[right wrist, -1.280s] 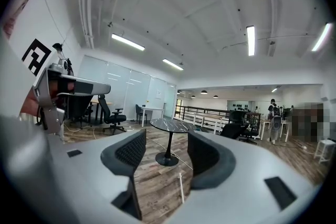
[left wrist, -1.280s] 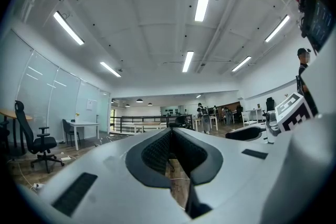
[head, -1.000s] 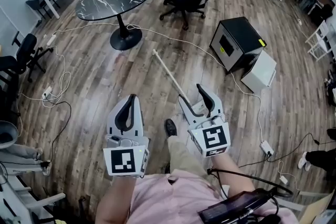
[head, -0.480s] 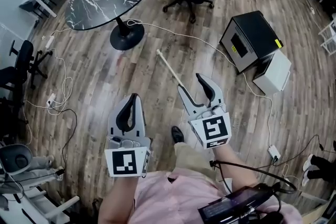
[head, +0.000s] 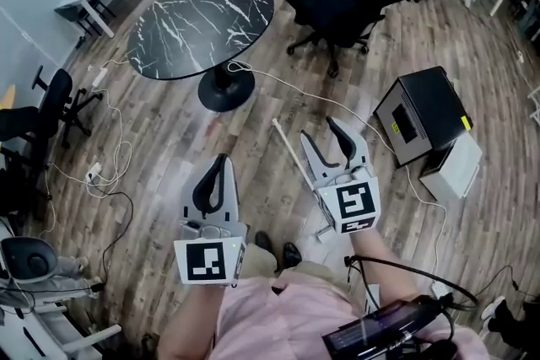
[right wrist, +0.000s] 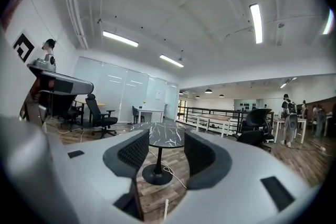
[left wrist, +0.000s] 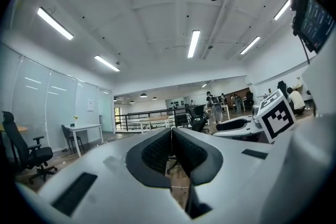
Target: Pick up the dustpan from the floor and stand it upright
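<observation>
Left gripper (head: 221, 161) hangs over the wood floor (head: 160, 139) with its 2 jaws pressed together at the tips and nothing caught between them. Right gripper (head: 319, 131) hovers just beside it, its jaws spread apart and empty.

The dustpan (head: 291, 153) lies flat on the floor, not yet gripped. Its long white handle runs diagonally from a free end ahead of the right gripper back underneath that gripper. The pan end is mostly hidden behind the gripper and the person's arm. In the right gripper view the handle's end (right wrist: 166, 210) shows low in the gap between the open jaws, with the floor around it.

Beyond the handle stands a round black marble table (head: 202, 23) on a disc foot, and a white cable (head: 278, 80) trails past that foot. A black office chair (head: 337, 8) stands to its right. A black cabinet (head: 422, 112) and a white box (head: 456, 167) touching it sit right of the grippers.
</observation>
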`<state>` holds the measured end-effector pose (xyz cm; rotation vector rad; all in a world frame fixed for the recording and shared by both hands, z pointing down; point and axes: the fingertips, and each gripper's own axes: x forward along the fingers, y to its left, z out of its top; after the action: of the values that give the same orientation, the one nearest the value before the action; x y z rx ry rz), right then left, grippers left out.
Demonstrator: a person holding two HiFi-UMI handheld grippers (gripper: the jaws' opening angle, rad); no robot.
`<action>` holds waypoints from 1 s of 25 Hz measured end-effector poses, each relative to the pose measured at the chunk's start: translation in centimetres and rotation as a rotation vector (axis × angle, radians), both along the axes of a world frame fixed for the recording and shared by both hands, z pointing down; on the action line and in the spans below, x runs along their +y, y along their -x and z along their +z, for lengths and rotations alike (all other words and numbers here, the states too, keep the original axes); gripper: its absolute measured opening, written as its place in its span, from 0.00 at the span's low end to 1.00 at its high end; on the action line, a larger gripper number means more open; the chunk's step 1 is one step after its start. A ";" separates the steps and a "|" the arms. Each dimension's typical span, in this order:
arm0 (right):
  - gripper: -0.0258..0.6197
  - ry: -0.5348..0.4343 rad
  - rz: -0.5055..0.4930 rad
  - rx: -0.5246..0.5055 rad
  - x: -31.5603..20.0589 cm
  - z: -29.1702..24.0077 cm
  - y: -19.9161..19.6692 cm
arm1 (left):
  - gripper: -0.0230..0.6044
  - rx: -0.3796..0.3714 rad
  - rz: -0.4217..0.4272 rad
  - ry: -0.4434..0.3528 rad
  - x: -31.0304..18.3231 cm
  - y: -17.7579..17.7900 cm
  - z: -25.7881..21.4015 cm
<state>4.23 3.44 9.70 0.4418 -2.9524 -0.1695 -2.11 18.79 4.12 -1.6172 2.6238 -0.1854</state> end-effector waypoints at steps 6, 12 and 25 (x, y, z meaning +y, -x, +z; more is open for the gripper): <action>0.35 -0.029 -0.007 0.016 -2.4 0.5 4.3 | 0.06 0.029 -0.026 -0.010 -1.3 4.5 1.7; 0.33 -0.033 -0.007 0.054 -5.9 2.7 10.1 | 0.06 0.086 0.002 0.016 -5.2 10.1 5.6; 0.33 0.038 0.004 0.193 -14.2 11.8 23.0 | 0.06 0.252 0.059 0.102 -14.6 23.1 14.7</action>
<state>-18.77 -10.72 21.50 0.4024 -2.7610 -0.1460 -25.23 4.19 18.85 -1.8612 2.7847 -0.1216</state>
